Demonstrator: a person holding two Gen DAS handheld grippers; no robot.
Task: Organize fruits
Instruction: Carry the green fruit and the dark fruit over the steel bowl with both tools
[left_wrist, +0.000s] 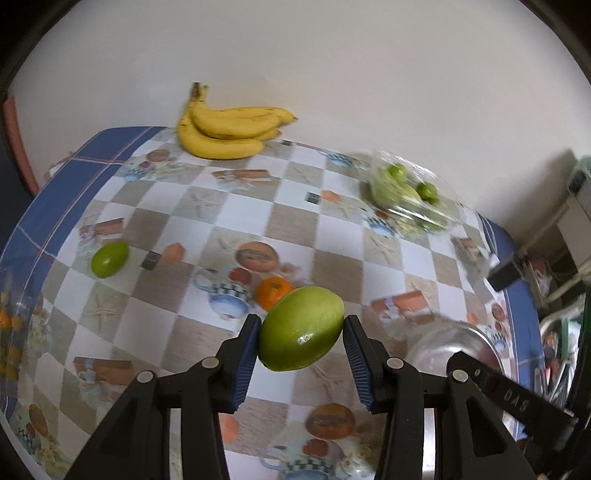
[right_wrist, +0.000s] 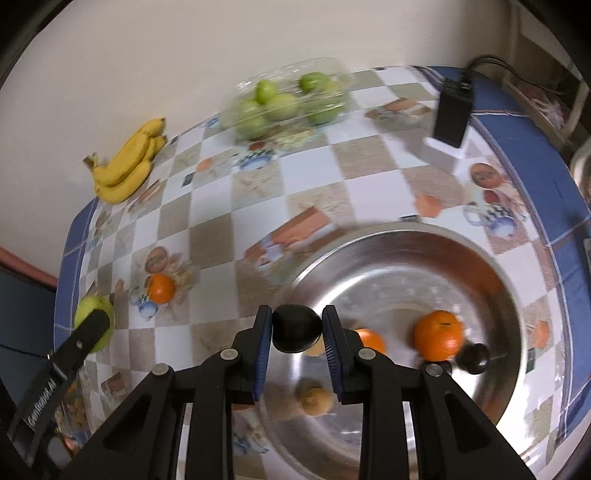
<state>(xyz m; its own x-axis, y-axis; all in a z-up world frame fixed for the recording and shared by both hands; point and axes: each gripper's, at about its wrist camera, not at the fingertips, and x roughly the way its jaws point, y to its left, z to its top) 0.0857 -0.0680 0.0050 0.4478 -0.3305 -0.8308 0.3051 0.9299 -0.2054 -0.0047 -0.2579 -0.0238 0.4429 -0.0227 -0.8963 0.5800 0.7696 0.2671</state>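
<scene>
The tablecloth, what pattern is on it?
Tablecloth: white-and-beige checks with teapot pictures, blue border. Right wrist view.

The bowl (right_wrist: 491, 280) is shiny polished metal, mirror-like inside. The tablecloth (left_wrist: 229, 206) looks like slick printed vinyl. The green fruit (left_wrist: 301, 328) has smooth glossy skin, the fruit box (right_wrist: 288, 99) is clear crinkly plastic, and the gripper pads (left_wrist: 245, 363) are ribbed blue rubber.

bagged green fruit (left_wrist: 408, 194) blurred, metal bowl (right_wrist: 517, 406) edge-cropped
</scene>
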